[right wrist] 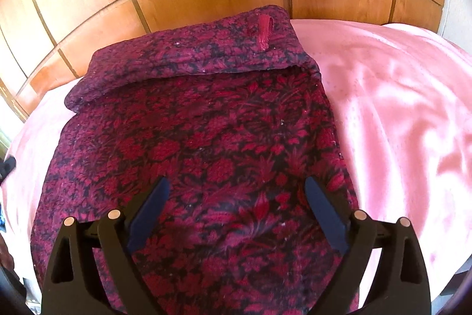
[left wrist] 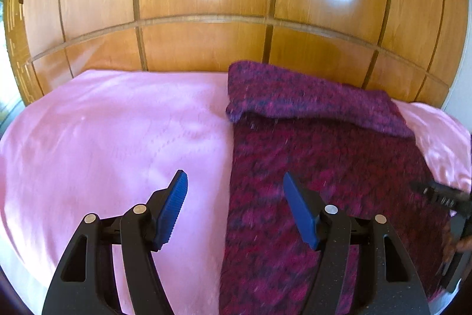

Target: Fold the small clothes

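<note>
Both our left gripper and right gripper gape empty; we should pinch the red floral cloth's near corners evenly, folding toward the turned-over far edge.

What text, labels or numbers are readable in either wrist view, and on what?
None readable.
Right gripper, as seen at the edge of the left wrist view: small pale marks on its black body, too blurred to read.
Cloth: red floral pattern only, no tag text; its red loop is blank.
Pink sheet, wood panels, left gripper: no lettering.
</note>
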`<action>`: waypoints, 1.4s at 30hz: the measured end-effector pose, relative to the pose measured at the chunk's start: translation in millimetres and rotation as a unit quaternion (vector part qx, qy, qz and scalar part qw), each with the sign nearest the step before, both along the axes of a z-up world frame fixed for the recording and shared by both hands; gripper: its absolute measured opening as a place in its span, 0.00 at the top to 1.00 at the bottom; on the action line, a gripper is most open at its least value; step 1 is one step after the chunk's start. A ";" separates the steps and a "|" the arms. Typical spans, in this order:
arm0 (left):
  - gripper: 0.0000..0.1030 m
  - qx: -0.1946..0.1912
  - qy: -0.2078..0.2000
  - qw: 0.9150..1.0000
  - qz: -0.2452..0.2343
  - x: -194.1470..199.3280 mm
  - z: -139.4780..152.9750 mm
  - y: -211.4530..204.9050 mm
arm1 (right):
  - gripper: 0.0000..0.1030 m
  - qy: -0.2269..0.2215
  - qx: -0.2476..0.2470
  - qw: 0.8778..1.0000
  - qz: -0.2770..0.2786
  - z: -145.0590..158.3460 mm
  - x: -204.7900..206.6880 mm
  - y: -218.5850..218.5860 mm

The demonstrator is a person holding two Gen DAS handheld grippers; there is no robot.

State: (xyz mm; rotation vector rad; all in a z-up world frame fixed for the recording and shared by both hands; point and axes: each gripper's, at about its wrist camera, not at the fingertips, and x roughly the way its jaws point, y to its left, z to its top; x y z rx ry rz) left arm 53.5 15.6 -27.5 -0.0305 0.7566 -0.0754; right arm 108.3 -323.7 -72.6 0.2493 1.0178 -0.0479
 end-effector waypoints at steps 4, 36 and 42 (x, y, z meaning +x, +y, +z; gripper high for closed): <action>0.36 0.000 0.021 1.000 -0.006 -13.9 -13.8 7.3 | 0.10 -0.013 0.010 1.000 -0.009 10.6 -11.3 -8.2; 0.36 0.013 0.088 0.988 -0.125 -80.4 -57.8 18.5 | 0.23 0.051 0.119 0.992 0.006 4.5 -134.1 -42.7; 0.36 0.013 0.098 0.986 -0.135 -88.0 -53.9 22.2 | 0.30 0.066 0.115 0.991 0.032 5.5 -143.9 -29.2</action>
